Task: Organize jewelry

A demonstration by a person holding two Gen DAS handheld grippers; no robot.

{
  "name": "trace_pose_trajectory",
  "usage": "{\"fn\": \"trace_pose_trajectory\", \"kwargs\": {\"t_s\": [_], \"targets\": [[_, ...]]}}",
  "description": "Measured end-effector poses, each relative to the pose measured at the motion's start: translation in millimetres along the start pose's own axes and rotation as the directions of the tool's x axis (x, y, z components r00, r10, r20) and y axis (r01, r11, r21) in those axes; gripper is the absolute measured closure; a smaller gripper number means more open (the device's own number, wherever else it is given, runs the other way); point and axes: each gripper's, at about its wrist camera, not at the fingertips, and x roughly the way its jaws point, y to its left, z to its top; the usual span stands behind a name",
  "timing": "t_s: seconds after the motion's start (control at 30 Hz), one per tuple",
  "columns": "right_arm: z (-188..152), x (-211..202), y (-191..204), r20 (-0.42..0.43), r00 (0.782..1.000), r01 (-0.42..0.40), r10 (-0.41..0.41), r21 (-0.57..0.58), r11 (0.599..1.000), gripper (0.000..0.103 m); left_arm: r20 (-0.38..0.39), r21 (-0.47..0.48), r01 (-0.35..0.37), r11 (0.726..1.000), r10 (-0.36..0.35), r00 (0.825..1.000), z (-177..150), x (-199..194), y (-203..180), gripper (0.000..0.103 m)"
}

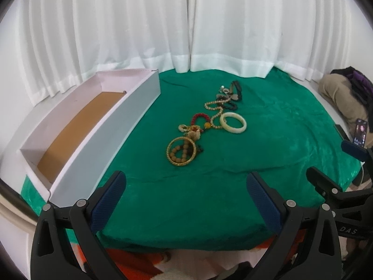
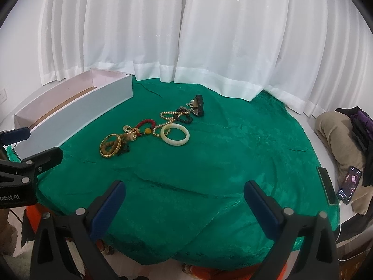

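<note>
A line of jewelry lies on the green cloth (image 1: 268, 163): a gold bangle (image 1: 181, 151) around brown beads, a red bead bracelet (image 1: 200, 117), a pearl strand (image 1: 213, 105), a white bangle (image 1: 233, 122) and dark pieces (image 1: 235, 91) at the far end. The same gold bangle (image 2: 110, 148), white bangle (image 2: 175, 135) and dark pieces (image 2: 199, 105) show in the right wrist view. A long white box (image 1: 112, 126) with a brown floor stands open at the left. My left gripper (image 1: 186, 184) and right gripper (image 2: 184, 193) hover open and empty over the cloth's near edge.
White curtains (image 1: 186, 23) hang behind the table. At the right lie a tan and purple bundle of clothes (image 2: 342, 128), a lit phone (image 2: 349, 184) and a small mirror-like plate (image 2: 327, 184). An orange patterned fabric (image 1: 139, 263) lies below the table edge.
</note>
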Motion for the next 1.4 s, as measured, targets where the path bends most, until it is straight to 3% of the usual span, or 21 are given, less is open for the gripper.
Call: {"fn": "trace_pose_trajectory", "kwargs": {"t_s": [1.4], "targets": [[2, -5, 10, 0.003, 1.0, -0.004, 0.004, -0.019, 1.0, 0.0, 0.0, 0.045, -0.076, 0.996, 0.076, 0.997, -5, 0, -1, 0.0]]}}
